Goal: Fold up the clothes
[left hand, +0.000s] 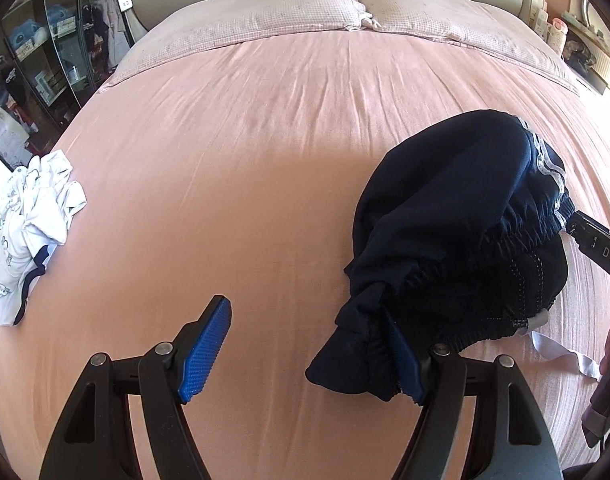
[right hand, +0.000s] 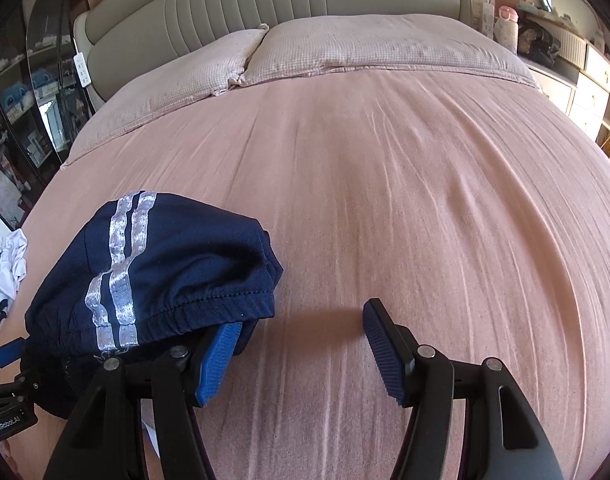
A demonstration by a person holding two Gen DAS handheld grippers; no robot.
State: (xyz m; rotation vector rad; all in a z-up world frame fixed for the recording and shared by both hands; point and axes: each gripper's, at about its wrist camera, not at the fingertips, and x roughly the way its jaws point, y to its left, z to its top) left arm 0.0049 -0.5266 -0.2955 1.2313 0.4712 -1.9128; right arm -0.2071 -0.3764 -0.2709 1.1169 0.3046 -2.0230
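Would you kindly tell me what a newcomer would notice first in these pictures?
The dark navy shorts with silver stripes, bunched on the pink bedsheet between both grippers. The left gripper and right gripper are open, each with one finger under the fabric. A crumpled white garment lies at the bed's left edge.

Bright, even daylight falls across the pink bed (left hand: 289, 152), casting soft shadows beneath each tool; fisheye distortion bows the edges, with dark vignetted corners.

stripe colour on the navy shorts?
Two silvery-white stripes on the navy shorts; clearest in the right wrist view.
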